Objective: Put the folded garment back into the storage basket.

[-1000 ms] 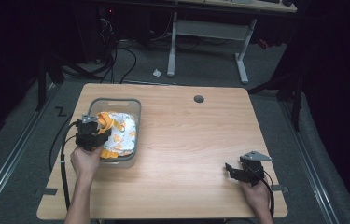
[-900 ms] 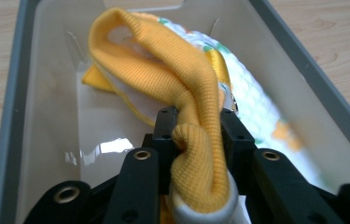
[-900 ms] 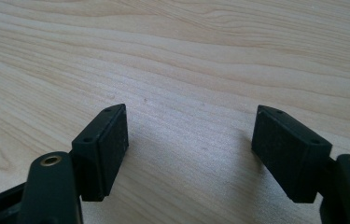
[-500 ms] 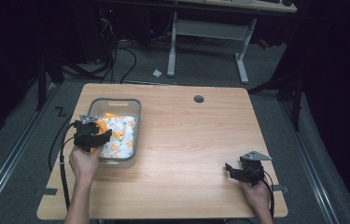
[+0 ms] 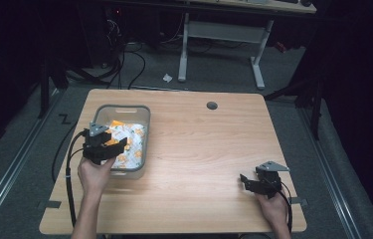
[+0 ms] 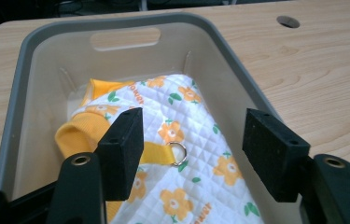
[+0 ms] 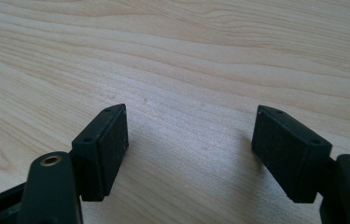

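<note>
Left gripper view: left gripper (image 6: 189,144), jaws spread and empty, has pulled back above the quilted flowered garment (image 6: 182,177), now released inside the grey bin (image 6: 18,107). Right gripper (image 7: 191,154) stays spread over bare table (image 7: 200,56).

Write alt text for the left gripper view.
A white quilted garment with orange flowers and yellow trim lies in a grey plastic bin, a small metal ring on its yellow strap. The left tool is open above it, on a wooden table.
</note>
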The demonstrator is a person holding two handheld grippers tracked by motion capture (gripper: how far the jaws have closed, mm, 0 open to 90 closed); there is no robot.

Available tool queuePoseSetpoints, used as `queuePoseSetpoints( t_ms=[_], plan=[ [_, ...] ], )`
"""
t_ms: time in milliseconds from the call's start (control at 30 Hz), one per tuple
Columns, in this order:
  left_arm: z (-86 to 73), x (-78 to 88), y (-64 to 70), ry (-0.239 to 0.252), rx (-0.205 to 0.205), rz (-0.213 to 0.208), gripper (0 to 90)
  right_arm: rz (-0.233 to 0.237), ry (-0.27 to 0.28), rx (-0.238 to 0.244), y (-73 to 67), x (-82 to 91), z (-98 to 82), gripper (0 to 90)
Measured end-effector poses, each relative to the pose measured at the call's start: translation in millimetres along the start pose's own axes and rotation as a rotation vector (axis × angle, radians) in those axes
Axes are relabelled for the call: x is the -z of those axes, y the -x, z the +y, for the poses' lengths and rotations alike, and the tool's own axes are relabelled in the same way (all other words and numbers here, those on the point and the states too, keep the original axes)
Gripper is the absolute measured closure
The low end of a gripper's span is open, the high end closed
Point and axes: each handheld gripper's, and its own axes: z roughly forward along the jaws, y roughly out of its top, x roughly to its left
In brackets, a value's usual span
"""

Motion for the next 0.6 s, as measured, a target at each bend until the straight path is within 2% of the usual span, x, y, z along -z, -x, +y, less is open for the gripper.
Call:
queuePoseSetpoints(
  t_ms=[167, 267, 400, 500, 600],
  plan=[
    [0.4, 2.0, 5.7, 0.01, -0.007, -0.015, 38.4, 0.0, 0.0, 0.0, 0.0, 0.0, 0.0, 27.4],
    [0.4, 3.4, 11.0, 0.018, -0.006, -0.039, 38.1, -0.001, -0.002, -0.006, -0.4, 0.1, -0.1, 27.3],
    [-0.6, 3.5, 15.8, 0.016, -0.023, -0.041, 37.6, 0.0, 0.0, 0.0, 0.0, 0.0, 0.0, 27.4],
    [-4.5, 0.7, 26.5, 0.0, -0.066, -0.035, 37.4, 0.0, 0.0, 0.0, 0.0, 0.0, 0.0, 27.3],
    [-6.0, -0.1, 32.2, 0.002, -0.069, -0.055, 37.1, 0.0, 0.0, 0.0, 0.0, 0.0, 0.0, 27.3]
  ],
)
